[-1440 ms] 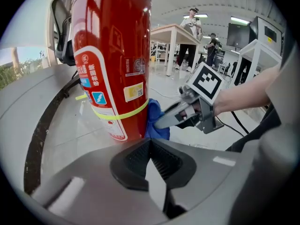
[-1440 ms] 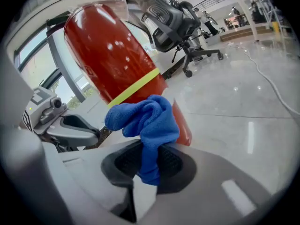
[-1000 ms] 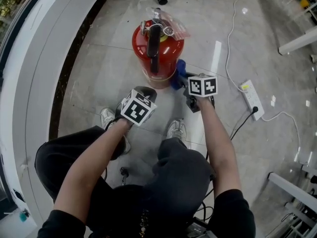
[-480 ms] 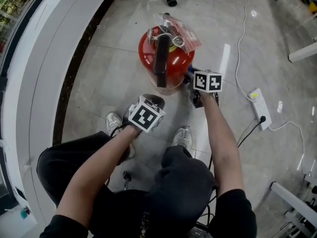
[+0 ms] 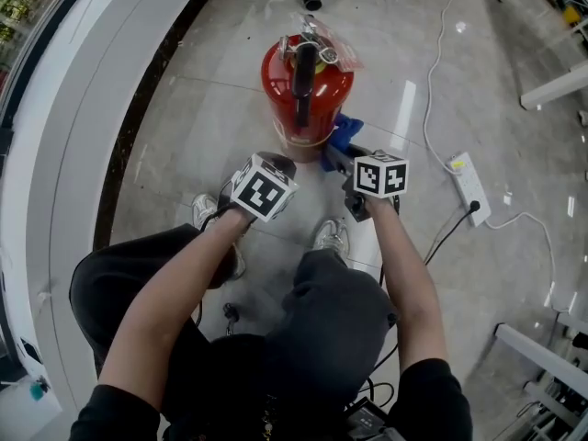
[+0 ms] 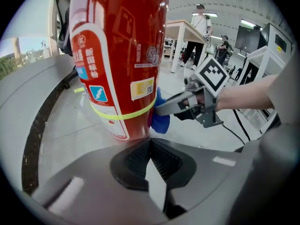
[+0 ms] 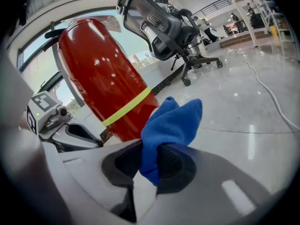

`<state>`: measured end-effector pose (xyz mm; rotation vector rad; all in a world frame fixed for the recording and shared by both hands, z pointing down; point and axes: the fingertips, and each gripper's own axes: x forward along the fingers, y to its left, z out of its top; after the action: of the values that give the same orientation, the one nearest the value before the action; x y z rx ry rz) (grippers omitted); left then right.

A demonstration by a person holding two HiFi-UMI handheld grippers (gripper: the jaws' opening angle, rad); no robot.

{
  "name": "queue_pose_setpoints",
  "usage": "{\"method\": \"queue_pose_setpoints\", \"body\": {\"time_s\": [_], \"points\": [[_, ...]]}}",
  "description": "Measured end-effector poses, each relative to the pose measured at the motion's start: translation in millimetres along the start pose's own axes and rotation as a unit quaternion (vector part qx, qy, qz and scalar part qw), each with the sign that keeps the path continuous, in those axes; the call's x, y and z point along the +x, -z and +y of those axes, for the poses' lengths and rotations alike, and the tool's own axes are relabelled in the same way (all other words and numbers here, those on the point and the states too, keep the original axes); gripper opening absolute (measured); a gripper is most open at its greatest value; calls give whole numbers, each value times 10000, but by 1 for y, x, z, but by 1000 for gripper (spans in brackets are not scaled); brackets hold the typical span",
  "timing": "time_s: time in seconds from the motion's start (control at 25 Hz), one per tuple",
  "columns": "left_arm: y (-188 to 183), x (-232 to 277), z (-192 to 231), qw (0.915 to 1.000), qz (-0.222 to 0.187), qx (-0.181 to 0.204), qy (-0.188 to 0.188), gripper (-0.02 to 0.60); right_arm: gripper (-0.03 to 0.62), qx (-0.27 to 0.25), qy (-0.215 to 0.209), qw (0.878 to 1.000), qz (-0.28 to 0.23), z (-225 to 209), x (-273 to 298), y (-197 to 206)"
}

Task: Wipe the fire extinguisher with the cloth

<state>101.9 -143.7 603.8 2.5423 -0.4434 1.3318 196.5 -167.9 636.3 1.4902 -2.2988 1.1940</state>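
A red fire extinguisher (image 5: 306,90) with a black hose and a yellow band stands upright on the floor. A blue cloth (image 5: 344,136) is pinched in my right gripper (image 5: 336,156), which is shut on it. The cloth (image 6: 159,120) rests against the cylinder's lower right side, near the base. In the right gripper view the cloth (image 7: 171,121) bulges out of the jaws beside the red body (image 7: 103,83). My left gripper (image 5: 276,165) hangs just in front of the extinguisher's base (image 6: 119,55), shut and with nothing in it.
A white power strip (image 5: 469,184) with cables lies on the floor to the right. An office chair (image 7: 164,22) stands behind the extinguisher. A curved white ledge (image 5: 64,154) runs along the left. The person's shoes (image 5: 329,237) are below the grippers. People (image 6: 199,27) stand far back.
My right gripper with the cloth has slid up along the extinguisher's side, then come back down towards its base. The left gripper has stayed in place, shut.
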Motion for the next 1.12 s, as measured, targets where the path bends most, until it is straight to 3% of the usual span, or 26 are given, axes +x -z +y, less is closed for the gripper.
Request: {"method": "queue_pose_setpoints", "body": {"time_s": [0.28,0.56,0.8,0.96,1.12], "points": [[-8,-22,10,9995,-229,39,-222,6,69,-275,-589,9979,-74,69,0,8],[-13,-42,15,9982,-486,-12,-342,5,69,-721,-978,9915,-472,120,-16,-27],[-19,-44,4,9978,-609,138,-217,5,69,-759,-585,9932,-654,94,-41,-43],[-27,-42,4,9975,-645,191,-206,5,69,-958,-232,9936,-554,62,-47,-54],[-29,-32,6,9981,-574,169,-174,5,69,-1058,-148,9933,-446,36,-42,-68]]}}
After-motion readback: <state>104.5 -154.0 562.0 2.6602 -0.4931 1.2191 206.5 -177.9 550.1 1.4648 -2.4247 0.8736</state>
